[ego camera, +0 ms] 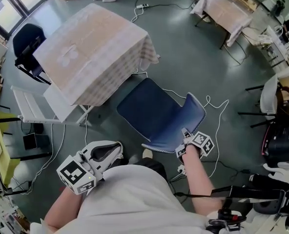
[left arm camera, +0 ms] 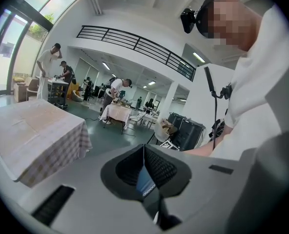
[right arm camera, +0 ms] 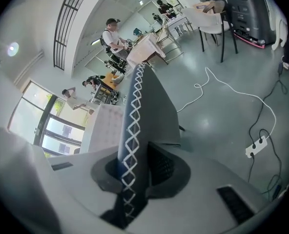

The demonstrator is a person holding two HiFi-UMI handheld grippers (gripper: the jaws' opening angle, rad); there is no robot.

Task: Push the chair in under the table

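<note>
The blue chair [ego camera: 154, 113] stands on the grey floor, its seat turned toward the table [ego camera: 93, 48], which wears a checked cloth that hangs down its sides. The front of the seat lies near the table's corner. My right gripper [ego camera: 186, 139] is shut on the top edge of the chair's backrest [ego camera: 192, 115]. In the right gripper view the white-stitched backrest edge [right arm camera: 137, 96] runs between the pads of that gripper [right arm camera: 137, 155]. My left gripper [ego camera: 105, 152] hangs close to my body, left of the chair and apart from it. It [left arm camera: 143, 152] is shut and holds nothing.
A black chair [ego camera: 27, 40] stands beyond the table and a white bench [ego camera: 27, 106] at its left. White cables [ego camera: 215, 106] and a power strip [right arm camera: 257, 146] lie on the floor right of the chair. Another clothed table [ego camera: 222, 9] and several people [left arm camera: 49, 67] are farther off.
</note>
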